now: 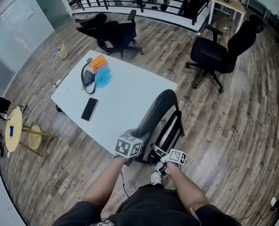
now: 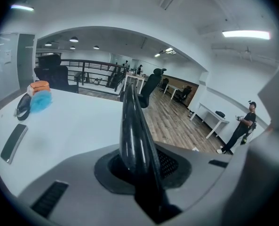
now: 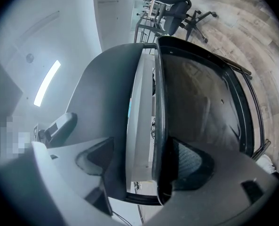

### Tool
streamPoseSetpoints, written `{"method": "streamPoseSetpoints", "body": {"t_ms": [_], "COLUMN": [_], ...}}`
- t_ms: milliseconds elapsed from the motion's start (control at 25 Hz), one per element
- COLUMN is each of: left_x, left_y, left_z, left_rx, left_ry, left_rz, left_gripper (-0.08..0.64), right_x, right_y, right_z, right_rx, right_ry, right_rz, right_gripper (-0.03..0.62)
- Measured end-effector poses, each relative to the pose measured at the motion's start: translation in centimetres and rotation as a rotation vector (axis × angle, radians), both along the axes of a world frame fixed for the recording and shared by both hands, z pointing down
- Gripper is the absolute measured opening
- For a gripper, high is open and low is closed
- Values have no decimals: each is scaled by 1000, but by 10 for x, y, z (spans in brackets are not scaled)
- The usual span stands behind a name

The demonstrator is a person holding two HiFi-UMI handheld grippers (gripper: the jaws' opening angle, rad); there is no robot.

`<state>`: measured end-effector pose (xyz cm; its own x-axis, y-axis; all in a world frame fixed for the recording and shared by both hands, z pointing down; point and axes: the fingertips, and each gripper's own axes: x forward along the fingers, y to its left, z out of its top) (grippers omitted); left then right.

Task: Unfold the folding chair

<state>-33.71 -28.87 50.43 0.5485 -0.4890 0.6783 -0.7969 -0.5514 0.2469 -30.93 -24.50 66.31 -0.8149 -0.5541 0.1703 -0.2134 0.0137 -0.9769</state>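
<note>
The black folding chair (image 1: 160, 114) stands folded on the wooden floor, leaning at the near corner of the white table (image 1: 125, 102). My left gripper (image 1: 137, 155) is low on its left side. In the left gripper view the left gripper (image 2: 139, 173) is shut on the chair's glossy black edge (image 2: 132, 126), which runs up between the jaws. My right gripper (image 1: 159, 152) is at the chair's lower right. Seen from the right gripper view, the right gripper (image 3: 146, 166) holds the chair's rim (image 3: 160, 117), with one pad on each side of the chair's frame.
On the table lie a black phone (image 1: 89, 108) and an orange and blue bundle (image 1: 99, 69). Black office chairs (image 1: 113, 32) (image 1: 219, 51) stand beyond it. A yellow stool (image 1: 14, 128) is at the left. A person (image 2: 243, 126) stands far off by a white desk.
</note>
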Motion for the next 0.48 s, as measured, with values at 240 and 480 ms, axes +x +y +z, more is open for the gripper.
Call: {"method": "streamPoseSetpoints", "body": {"t_ms": [240, 480], "left_x": [-16, -11], "left_y": [-1, 0], "left_z": [5, 3], "left_rx": [6, 21], "left_ry": [-18, -6], "left_rz": [-4, 3], "left_gripper": [83, 84], "right_x": [-16, -11], "right_y": [-1, 1], "right_z": [5, 8], "right_rx": [-10, 8], "right_ry": [9, 59], "right_rz": [-12, -42], "right_gripper": [373, 373]}}
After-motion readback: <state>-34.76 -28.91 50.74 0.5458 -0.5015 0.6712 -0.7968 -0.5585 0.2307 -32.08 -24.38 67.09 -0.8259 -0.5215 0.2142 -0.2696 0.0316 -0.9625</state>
